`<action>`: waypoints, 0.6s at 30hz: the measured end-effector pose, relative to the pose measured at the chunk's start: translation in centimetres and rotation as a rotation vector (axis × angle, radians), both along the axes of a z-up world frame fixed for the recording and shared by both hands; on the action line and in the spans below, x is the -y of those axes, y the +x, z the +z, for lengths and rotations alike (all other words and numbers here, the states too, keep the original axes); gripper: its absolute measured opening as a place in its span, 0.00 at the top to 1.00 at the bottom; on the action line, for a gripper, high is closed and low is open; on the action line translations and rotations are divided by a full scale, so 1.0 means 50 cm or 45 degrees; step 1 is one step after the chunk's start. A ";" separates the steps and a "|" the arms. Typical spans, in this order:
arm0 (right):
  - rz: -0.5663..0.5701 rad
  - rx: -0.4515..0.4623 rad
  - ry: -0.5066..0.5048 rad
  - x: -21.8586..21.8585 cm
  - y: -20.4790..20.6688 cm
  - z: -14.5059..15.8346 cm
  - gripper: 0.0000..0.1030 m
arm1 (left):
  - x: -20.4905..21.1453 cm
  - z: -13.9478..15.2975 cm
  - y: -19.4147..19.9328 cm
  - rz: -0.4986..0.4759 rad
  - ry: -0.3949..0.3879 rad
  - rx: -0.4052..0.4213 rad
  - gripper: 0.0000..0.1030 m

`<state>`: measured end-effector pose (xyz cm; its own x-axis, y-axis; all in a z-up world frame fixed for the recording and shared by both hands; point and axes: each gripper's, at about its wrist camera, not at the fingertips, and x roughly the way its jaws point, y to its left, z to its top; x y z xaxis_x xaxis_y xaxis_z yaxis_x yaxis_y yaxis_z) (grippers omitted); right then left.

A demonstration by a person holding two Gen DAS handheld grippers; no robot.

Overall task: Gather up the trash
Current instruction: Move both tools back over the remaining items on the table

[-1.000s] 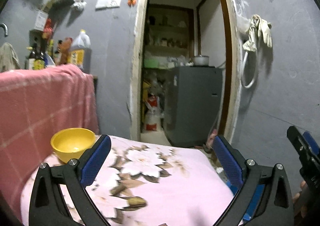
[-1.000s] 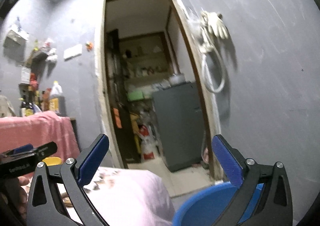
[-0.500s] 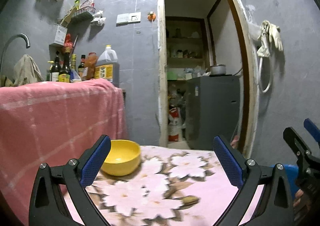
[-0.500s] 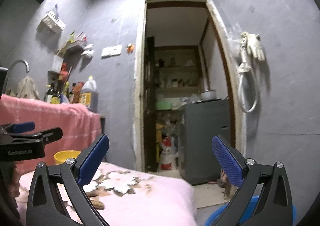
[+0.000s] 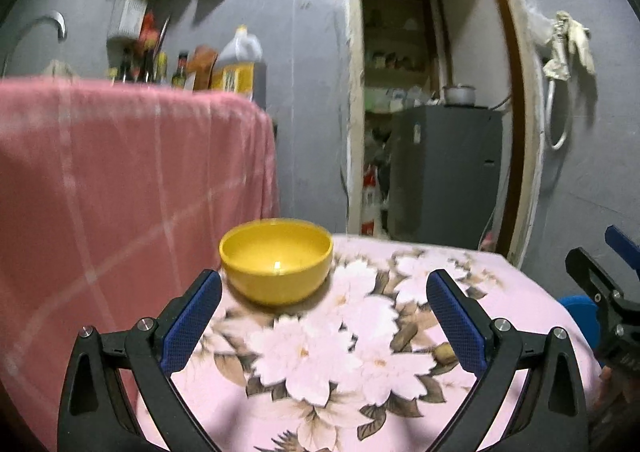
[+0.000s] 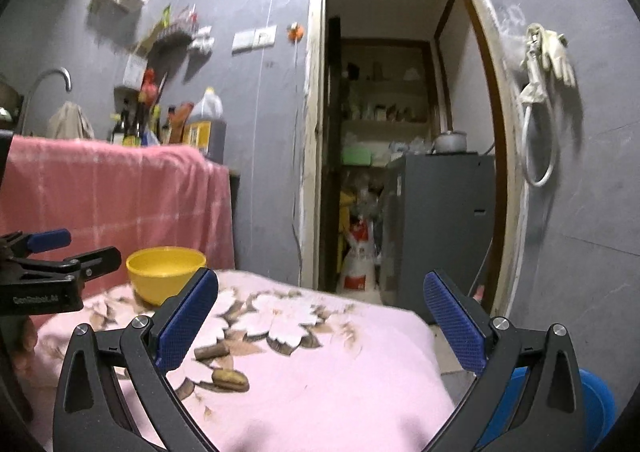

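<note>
Grey walls (image 6: 580, 212), open doorway (image 6: 392, 132), grey cabinet (image 6: 440, 220), pink-draped counter (image 5: 120, 180)

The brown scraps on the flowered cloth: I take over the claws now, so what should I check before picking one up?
1. Left claw open and empty: ok.
2. Right claw open and empty: ok.
3. Brown scraps in the right claw's view, uncovered: ok.
4. Yellow bowl apart from the scraps: ok.
5. Blue bin right of the flowered cloth: ok.
6. Bin empty: cannot tell.
</note>
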<state>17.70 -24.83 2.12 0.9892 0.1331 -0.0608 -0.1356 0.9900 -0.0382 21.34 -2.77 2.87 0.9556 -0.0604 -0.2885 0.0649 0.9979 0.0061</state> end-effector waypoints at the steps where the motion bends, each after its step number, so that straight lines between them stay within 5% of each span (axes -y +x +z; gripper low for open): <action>1: 0.003 -0.017 -0.019 -0.007 0.005 -0.002 0.00 | -0.006 -0.005 0.005 0.010 -0.019 -0.020 0.03; 9: 0.022 -0.175 -0.085 -0.027 0.050 -0.015 0.00 | -0.036 -0.027 0.043 0.038 -0.151 -0.160 0.03; 18: 0.155 -0.645 -0.099 -0.048 0.158 -0.071 0.00 | -0.046 -0.059 0.095 0.052 -0.203 -0.375 0.03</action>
